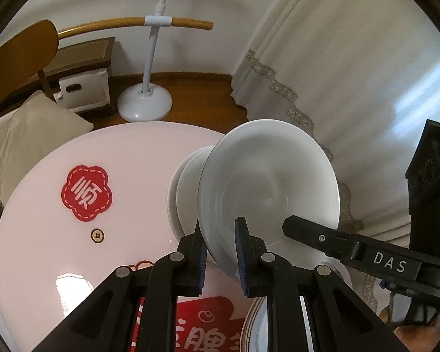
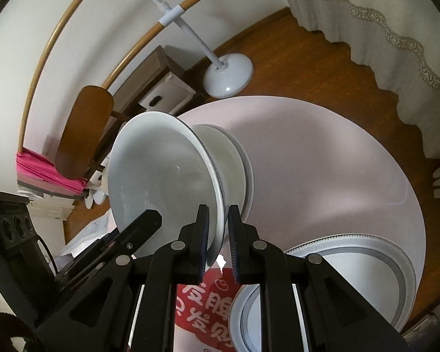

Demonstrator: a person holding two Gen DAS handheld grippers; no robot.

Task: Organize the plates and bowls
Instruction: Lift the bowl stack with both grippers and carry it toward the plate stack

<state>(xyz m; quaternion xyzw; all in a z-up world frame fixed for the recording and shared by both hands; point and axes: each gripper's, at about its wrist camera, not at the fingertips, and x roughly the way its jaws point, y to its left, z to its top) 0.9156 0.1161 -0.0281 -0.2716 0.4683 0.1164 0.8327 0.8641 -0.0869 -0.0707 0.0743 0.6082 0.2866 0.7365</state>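
Black jaws of the left gripper [image 1: 220,252] are clamped on the rim of a white plate [image 1: 272,176], lifted and tilted at frame centre. On the opposite rim the right gripper [image 2: 218,240] is closed the same way. Stacked white bowls [image 1: 187,193] are seen just behind the plate on the pink round table [image 1: 73,258]. A patterned plate [image 2: 366,264] lies at lower right, apparently the stacking target; sorting seems partly done. Open tabletop remains at the left, while the table edge runs close on the right.
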